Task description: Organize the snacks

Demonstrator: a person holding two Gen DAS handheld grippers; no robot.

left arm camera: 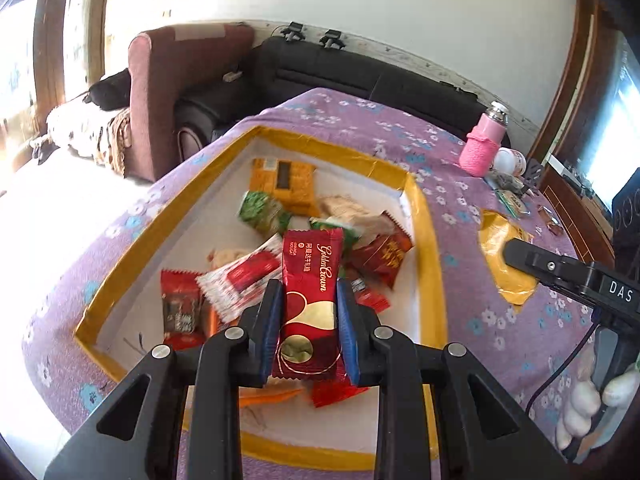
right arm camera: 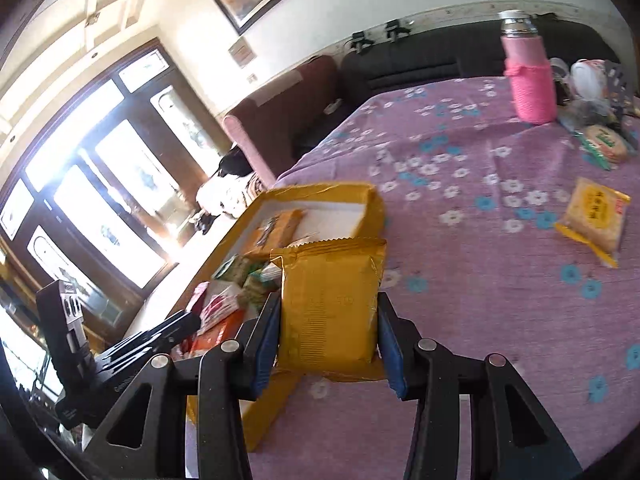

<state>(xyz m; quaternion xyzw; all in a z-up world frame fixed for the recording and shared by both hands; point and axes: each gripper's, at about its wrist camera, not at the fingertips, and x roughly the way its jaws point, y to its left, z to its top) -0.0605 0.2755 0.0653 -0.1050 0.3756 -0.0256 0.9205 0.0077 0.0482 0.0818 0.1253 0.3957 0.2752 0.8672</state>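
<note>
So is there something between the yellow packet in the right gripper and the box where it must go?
Nothing visible blocks it. The right gripper holds the yellow packet just beside the open box, whose near wall is low. Snacks already lie inside.
</note>
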